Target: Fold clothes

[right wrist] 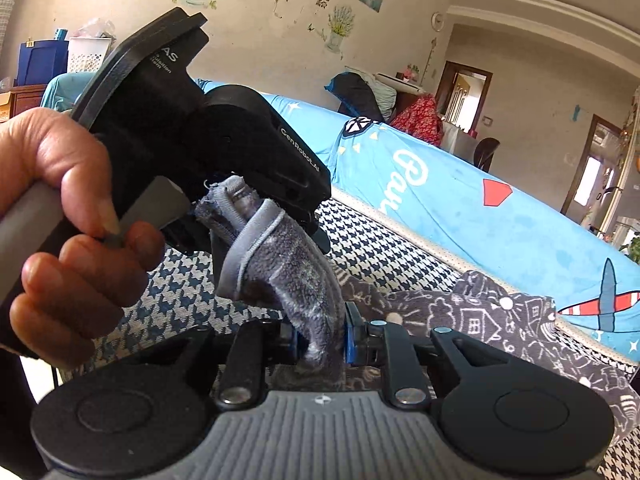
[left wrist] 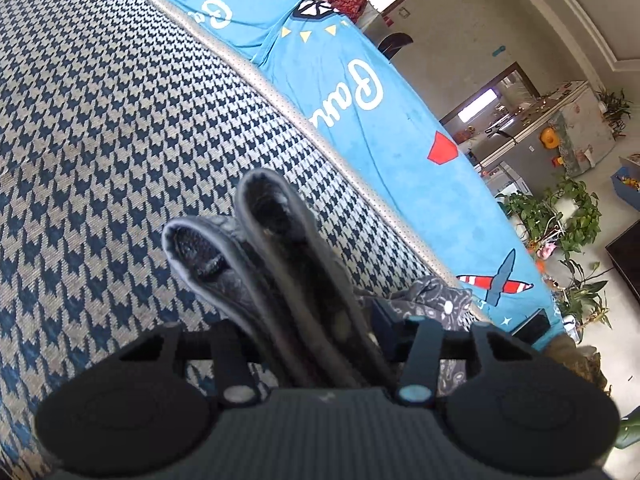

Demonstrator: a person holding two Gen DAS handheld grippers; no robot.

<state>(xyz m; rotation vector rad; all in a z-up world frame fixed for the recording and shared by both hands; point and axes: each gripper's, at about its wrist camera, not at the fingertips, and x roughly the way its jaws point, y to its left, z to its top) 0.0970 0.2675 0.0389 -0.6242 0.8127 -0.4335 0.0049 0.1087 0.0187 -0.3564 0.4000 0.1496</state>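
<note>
**Both tongs on the grey garment**

Our left tongs [left wrist: 304,320] pinch the grey fleece garment [left wrist: 260,248], its folded hems jutting ahead of them over the houndstooth cushion [left wrist: 100,120]. Our right tongs [right wrist: 326,340] clamp the same fleece just beside the left, a hand [right wrist: 60,200] gripping that handle.
</note>
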